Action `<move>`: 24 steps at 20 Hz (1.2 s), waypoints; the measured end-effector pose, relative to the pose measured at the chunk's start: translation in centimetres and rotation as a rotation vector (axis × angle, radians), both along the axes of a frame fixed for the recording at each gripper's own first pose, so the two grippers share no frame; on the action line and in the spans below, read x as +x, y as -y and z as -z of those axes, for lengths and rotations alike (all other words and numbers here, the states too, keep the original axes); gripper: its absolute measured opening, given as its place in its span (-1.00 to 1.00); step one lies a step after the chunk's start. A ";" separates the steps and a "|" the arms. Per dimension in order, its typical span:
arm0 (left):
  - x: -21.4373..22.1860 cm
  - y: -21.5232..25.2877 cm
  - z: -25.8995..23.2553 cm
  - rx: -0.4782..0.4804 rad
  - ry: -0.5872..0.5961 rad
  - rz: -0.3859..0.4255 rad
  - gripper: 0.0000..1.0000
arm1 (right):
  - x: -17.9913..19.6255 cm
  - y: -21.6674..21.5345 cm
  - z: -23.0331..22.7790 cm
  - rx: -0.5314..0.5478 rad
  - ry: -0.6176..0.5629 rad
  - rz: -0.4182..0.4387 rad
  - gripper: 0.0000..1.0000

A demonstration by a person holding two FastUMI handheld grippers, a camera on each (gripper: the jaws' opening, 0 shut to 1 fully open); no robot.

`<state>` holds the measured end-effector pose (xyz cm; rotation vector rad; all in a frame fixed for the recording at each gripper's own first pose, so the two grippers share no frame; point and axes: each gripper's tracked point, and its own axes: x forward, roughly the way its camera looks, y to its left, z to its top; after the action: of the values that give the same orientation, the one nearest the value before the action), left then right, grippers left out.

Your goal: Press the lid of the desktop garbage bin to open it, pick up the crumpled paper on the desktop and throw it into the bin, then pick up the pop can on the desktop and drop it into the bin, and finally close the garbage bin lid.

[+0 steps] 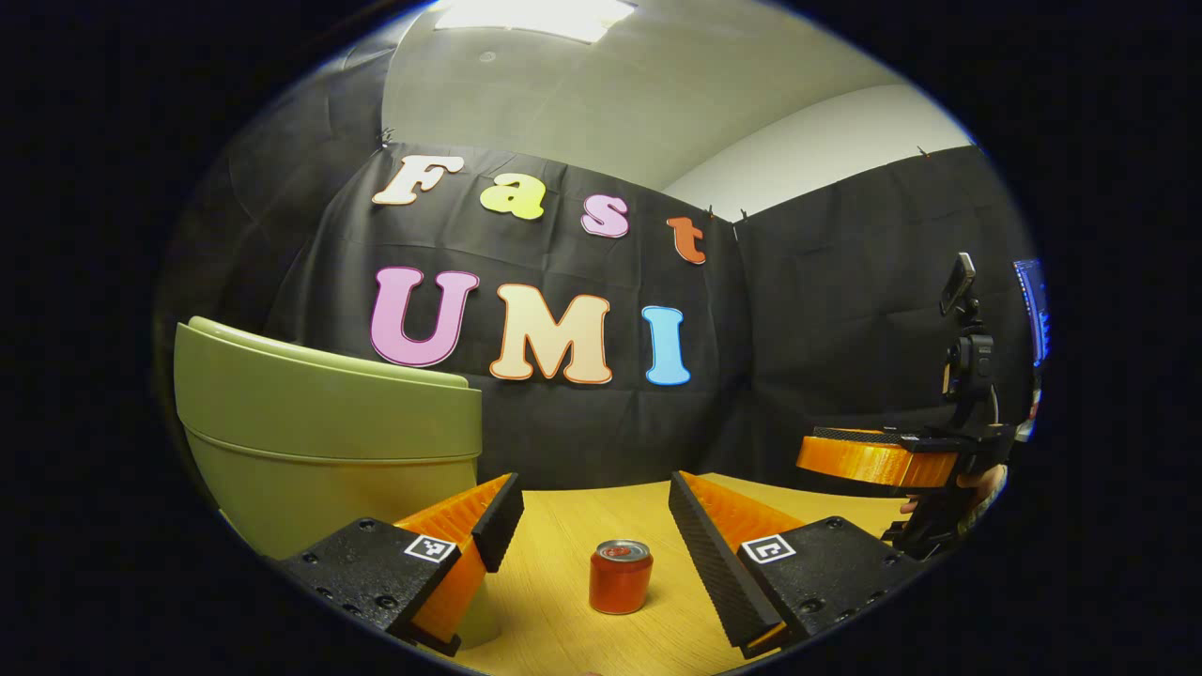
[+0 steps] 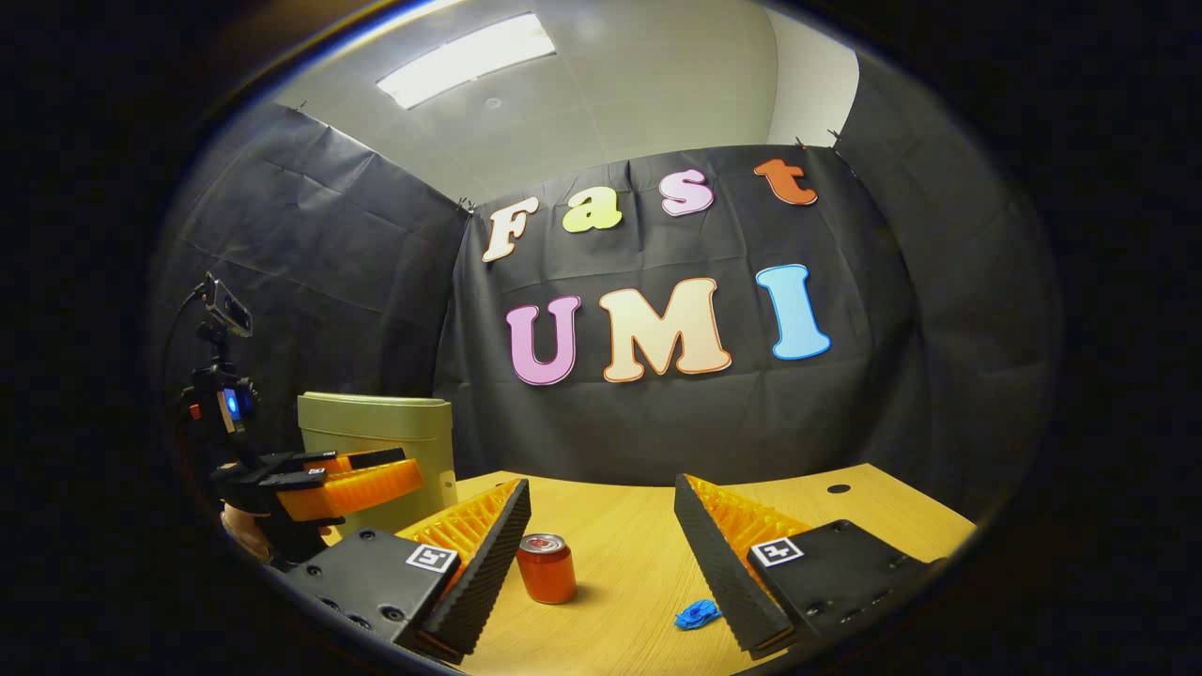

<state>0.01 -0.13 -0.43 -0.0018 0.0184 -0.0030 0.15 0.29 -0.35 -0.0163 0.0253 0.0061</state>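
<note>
On wooden desktop (image 2: pixel 639 526): pop can (image 2: pixel 547 567) upright near centre, blue crumpled paper (image 2: pixel 697 614) just right of it, green garbage bin (image 1: pixel 329 422) at left, lid down. Left gripper (image 1: pixel 592 526) jaws spread, empty, can ahead between fingers; also seen beside bin from right gripper view. Right gripper (image 2: pixel 601 554) jaws spread, empty. Risks, judged: lid unpressed blocks any drop; careless approach tips can; light paper slides from fingers.

In the right gripper view, the pop can (image 2: pixel 547 567) stands upright on the table (image 2: pixel 639 535). The crumpled paper (image 2: pixel 697 614) lies to its right, and the garbage bin (image 2: pixel 380 451) stands behind-left.
</note>
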 end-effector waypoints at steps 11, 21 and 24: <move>-0.1 0.7 0.1 0.006 -0.003 0.022 0.88 | -0.1 0.2 -0.4 0.003 0.007 0.002 0.94; -0.3 1.4 -0.9 0.047 0.022 0.035 -0.14 | -0.1 -0.2 -0.1 -0.009 0.007 0.001 0.94; -0.2 1.3 -0.6 0.031 0.008 0.033 -0.46 | 0.0 -0.2 -0.1 -0.013 0.010 0.001 0.94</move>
<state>-0.18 -1.42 0.17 0.0299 0.0106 -0.0353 0.11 0.52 -0.23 -0.0295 0.0155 0.0053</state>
